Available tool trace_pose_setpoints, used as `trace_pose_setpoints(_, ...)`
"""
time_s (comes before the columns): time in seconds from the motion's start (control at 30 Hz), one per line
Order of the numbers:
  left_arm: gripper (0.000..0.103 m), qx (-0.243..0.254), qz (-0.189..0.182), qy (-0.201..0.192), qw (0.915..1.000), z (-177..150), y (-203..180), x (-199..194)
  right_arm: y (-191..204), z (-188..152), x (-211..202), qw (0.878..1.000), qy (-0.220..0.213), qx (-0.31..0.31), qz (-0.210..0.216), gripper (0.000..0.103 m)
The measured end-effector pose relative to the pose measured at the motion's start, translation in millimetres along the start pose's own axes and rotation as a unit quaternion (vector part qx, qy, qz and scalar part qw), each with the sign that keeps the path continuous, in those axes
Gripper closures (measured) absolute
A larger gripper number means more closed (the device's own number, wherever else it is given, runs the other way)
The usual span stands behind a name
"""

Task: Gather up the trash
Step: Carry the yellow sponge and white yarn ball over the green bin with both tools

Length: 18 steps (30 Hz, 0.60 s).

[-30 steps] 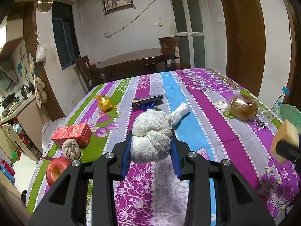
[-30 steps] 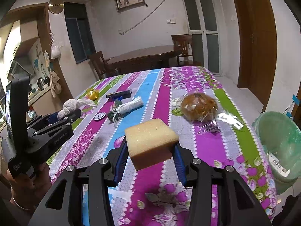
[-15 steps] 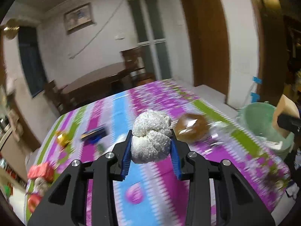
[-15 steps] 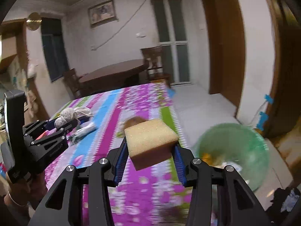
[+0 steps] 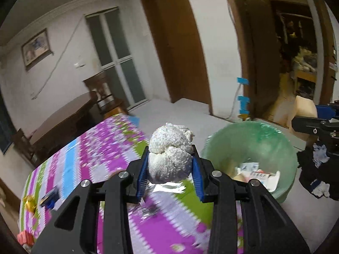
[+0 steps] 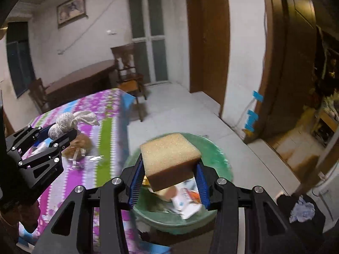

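Motion blurs the striped tablecloth (image 5: 89,154); the sponge (image 6: 170,158) hides part of the bin's (image 6: 220,160) litter; table corner items too smeared to identify.

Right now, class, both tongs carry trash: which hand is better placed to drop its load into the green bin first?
Right. The right tongs hold the yellow sponge directly over the green bin. The left tongs hold the white cloth ball over the tablecloth's edge, beside the bin.

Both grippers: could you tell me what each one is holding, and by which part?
Left gripper clamps the white cloth ball by its lower sides; right gripper clamps the sponge by its side faces.
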<state>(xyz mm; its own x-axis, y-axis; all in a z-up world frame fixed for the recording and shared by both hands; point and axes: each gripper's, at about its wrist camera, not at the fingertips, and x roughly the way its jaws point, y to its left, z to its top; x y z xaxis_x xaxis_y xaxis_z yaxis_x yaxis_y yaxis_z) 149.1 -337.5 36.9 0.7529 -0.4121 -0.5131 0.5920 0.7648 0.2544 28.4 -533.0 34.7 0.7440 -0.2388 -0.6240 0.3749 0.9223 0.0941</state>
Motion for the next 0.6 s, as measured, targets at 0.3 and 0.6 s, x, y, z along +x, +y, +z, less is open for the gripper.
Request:
trace_pose_setpoints(0.3, 0.068, 0.012, -0.057, 0.044, 0.9974, 8.1, -33.1, 44.7, -42.0, -3.6, 20.0, 0.999, 0.024, 0.023, -0.014, 0.057)
trace_pose_setpoints(0.6, 0.068, 0.011, -0.098, 0.093, 0.9908, 0.0, -42.5, 71.6, -37.8, -2.4, 46.0, 0.998, 0.055, 0.018, -0.008, 0.057)
